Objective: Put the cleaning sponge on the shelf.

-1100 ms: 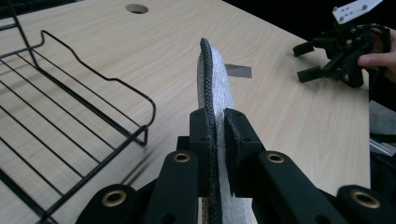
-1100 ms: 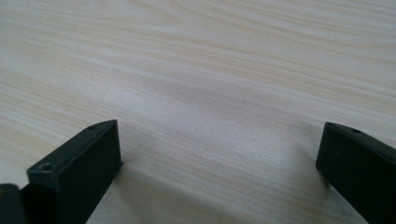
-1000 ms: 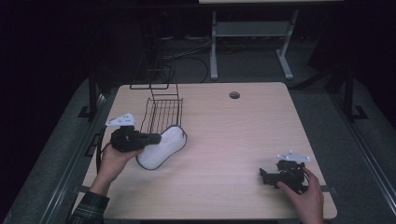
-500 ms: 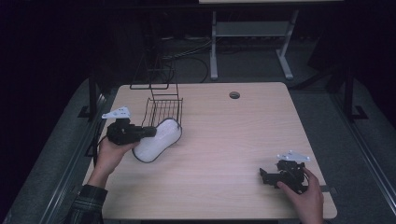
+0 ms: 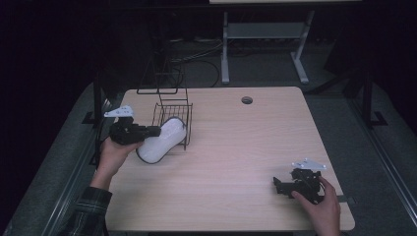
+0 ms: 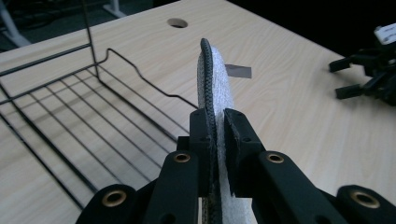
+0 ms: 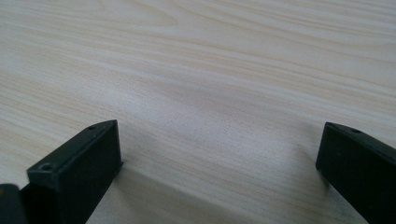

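Insole (image 6: 215,88) | left tongs (image 6: 216,140) clamped on its edge | right tongs (image 7: 219,163) spread wide, empty

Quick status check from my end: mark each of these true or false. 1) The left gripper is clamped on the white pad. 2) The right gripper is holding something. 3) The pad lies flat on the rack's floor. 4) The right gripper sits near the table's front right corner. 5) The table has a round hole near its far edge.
1) True: the left gripper has its jaws shut on the white pad, by its dark-trimmed edge.
2) False: the right gripper is open, with bare table between its jaws.
3) False: the pad stands on edge, held beside the wire rack.
4) True.
5) True: the round hole is there.
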### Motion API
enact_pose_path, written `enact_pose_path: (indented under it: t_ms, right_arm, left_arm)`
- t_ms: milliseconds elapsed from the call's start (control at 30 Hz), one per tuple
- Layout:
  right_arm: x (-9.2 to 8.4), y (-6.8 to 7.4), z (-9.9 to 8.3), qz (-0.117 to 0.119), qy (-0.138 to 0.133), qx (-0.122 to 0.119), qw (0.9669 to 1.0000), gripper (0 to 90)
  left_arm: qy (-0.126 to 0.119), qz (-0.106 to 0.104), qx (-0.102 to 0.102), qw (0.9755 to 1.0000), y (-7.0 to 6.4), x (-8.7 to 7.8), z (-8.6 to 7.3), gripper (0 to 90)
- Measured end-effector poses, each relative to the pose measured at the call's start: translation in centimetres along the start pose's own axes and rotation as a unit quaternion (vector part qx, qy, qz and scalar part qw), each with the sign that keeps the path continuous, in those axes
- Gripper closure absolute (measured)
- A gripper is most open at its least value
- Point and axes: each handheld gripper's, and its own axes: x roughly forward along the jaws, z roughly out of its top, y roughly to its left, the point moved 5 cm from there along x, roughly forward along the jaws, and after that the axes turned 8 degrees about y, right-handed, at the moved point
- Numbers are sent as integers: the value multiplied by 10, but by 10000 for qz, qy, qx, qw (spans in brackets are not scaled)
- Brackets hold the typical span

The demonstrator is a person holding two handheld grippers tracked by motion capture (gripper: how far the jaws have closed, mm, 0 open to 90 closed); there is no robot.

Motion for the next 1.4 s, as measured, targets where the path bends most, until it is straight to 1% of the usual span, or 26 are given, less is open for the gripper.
enact_pose_path:
  t_ms: [100, 167, 200, 367, 467, 500, 533, 567, 667, 733, 800, 833, 933, 1133, 1233, 1400]
  right_arm:
    - [0, 0, 0, 0, -1, -2, 10000, 0]
    - [0, 0, 0, -6, -1, 1, 10000, 0]
    - [0, 0, 0, -6, -1, 1, 10000, 0]
    - [0, 0, 0, -5, 0, 3, 10000, 0]
    - [0, 0, 0, -6, 0, 2, 10000, 0]
    - [0, 0, 0, -6, -1, 2, 10000, 0]
    - [0, 0, 0, -6, 0, 2, 10000, 0]
    - [0, 0, 0, -7, 0, 3, 10000, 0]
    - [0, 0, 0, -6, 1, 2, 10000, 0]
    - [0, 0, 0, -6, 0, 2, 10000, 0]
    - [0, 0, 0, -6, -1, 5, 10000, 0]
    - [0, 0, 0, -5, 1, 6, 10000, 0]
    - [0, 0, 0, -6, 1, 7, 10000, 0]
    - [0, 0, 0, -3, 5, 14, 10000, 0]
    - [0, 0, 0, -3, 4, 16, 10000, 0]
    - [0, 0, 0, -3, 3, 14, 10000, 0]
  left_arm:
    - [-6, 56, -8, 10000, 6, -4, 2, 820]
    - [-50, 81, -62, 9999, 11, -7, 3, 820]
    - [-77, 60, -84, 9999, 13, -8, 3, 820]
    - [-82, 132, -155, 9998, 24, -10, 6, 819]
    - [-108, 160, -170, 9997, 29, -11, 9, 819]
    - [-134, 165, -142, 9997, 31, -12, 10, 819]
    - [-120, 157, -157, 9997, 32, -12, 10, 819]
    - [-105, 193, -150, 9996, 34, -12, 11, 819]
    - [-114, 147, -193, 9996, 39, -12, 14, 818]
    - [-110, 157, -202, 9996, 42, -12, 15, 818]
    - [-159, 160, -246, 9994, 45, -11, 16, 817]
    - [-182, 137, -270, 9994, 46, -11, 16, 818]
    - [-129, 203, -265, 9994, 50, -8, 16, 818]
    - [-183, 278, -414, 9986, 60, -3, 19, 817]
    - [-225, 272, -524, 9980, 64, 2, 21, 817]
    - [-251, 300, -571, 9976, 73, 11, 23, 818]
